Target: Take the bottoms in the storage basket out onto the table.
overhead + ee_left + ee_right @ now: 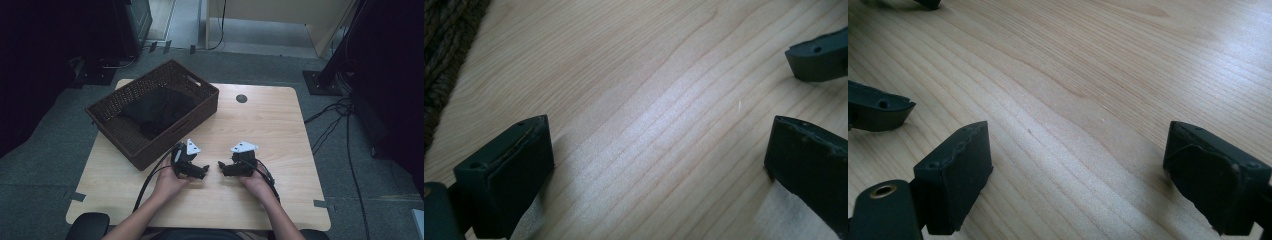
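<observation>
Both tools, left and right, sit wide open on the pale wood-grain counter. Woven wicker basket at 10 o'clock holds rumpled black cloth.

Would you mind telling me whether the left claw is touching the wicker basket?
Apart. The high view shows bare table between the left claw and the wicker basket; the left gripper view shows its open jaws over bare wood, basket weave off to the side.
</observation>
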`<state>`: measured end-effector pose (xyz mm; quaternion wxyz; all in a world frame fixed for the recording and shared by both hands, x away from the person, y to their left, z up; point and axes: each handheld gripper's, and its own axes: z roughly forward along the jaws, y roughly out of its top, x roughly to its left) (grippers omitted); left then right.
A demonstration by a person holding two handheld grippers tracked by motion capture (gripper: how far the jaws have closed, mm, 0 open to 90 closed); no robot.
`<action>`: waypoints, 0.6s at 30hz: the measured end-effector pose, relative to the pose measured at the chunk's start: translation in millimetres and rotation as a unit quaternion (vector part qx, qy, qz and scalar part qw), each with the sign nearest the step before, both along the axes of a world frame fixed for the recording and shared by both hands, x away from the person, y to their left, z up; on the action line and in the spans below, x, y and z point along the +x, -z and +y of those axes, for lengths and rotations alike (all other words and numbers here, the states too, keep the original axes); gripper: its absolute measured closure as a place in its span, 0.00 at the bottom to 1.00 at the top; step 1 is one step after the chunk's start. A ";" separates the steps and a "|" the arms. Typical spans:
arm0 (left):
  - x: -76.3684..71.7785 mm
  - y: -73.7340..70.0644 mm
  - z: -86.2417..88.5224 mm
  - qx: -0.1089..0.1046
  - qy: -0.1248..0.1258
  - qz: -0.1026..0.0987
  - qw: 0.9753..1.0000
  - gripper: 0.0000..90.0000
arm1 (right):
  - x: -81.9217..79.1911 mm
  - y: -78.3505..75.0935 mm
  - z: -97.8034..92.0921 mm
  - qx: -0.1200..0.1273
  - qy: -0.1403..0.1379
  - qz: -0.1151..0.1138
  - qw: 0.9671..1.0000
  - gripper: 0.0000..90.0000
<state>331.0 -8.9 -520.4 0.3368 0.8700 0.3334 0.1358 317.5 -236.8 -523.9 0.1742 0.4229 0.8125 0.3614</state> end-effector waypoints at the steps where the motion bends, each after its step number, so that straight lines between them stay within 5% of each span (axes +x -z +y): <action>1: 0.1 0.0 0.8 0.001 0.003 0.000 1.000 0.00 | 0.0 0.0 0.0 0.000 0.000 0.000 1.000 0.13; 12: 2.9 -4.7 3.5 0.019 0.015 0.021 0.999 0.00 | 0.0 0.0 0.0 0.000 0.000 0.000 1.000 0.13; 18: 4.6 -7.9 6.2 0.006 0.015 0.043 0.999 0.00 | 0.0 0.0 0.1 0.000 0.001 0.000 1.000 0.13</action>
